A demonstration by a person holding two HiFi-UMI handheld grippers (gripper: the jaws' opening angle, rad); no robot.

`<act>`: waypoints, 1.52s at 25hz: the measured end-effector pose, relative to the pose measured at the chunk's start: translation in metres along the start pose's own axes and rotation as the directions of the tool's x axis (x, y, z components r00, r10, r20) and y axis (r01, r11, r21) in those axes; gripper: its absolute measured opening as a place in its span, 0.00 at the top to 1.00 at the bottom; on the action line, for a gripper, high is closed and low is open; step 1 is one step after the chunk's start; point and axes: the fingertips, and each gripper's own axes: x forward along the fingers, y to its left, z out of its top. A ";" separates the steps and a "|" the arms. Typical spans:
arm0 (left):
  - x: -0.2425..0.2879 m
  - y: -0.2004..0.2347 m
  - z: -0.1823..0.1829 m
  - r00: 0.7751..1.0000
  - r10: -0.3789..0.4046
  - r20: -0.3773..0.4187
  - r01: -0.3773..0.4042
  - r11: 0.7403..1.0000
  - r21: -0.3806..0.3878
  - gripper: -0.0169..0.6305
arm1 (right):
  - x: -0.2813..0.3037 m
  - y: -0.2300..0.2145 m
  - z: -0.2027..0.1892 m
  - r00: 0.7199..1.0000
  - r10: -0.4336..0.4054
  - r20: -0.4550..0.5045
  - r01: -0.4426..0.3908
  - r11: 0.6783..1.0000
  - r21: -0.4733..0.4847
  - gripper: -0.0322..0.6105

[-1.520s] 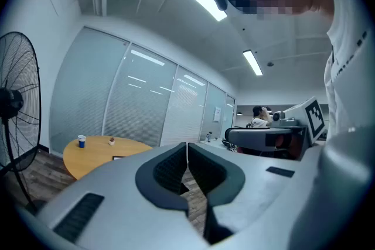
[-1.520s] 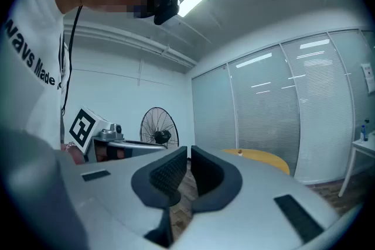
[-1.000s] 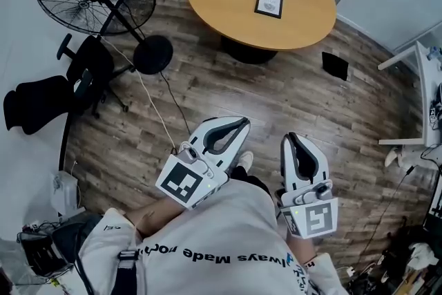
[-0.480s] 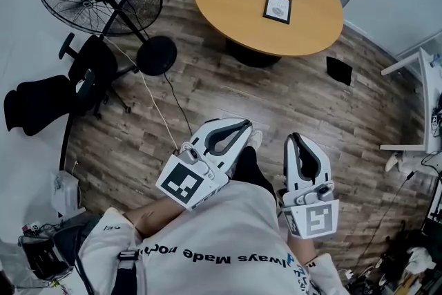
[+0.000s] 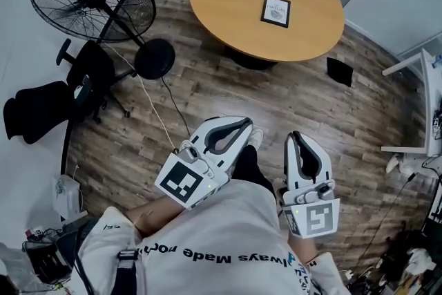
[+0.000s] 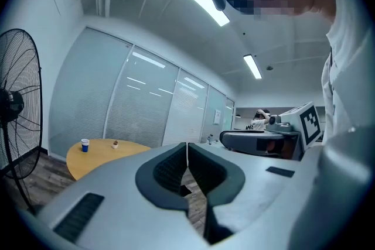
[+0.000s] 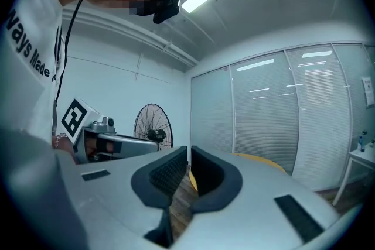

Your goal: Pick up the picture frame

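The picture frame [image 5: 275, 11] lay flat on the round surface [image 5: 228, 3], toward 3 o'clock of its middle, with its long axis running roughly 12 to 6. It sat well apart from both tools, at about 1 o'clock from the left tool [image 5: 243, 122] and near 12 o'clock from the right tool [image 5: 293, 137]. Neither looked clearly nearer. Both tools had their jaws together, holding nothing.
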 end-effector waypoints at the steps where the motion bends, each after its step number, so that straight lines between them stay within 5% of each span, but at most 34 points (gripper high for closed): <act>1: 0.005 0.002 0.001 1.000 -0.001 0.002 0.001 1.000 0.001 0.93 | 0.003 -0.005 0.000 1.000 0.000 0.000 0.000 1.000 0.000 0.88; 38: 0.214 0.039 0.027 0.999 0.032 -0.008 -0.032 0.999 0.039 0.93 | 0.081 -0.206 0.011 0.999 0.027 0.025 -0.027 1.000 0.011 0.88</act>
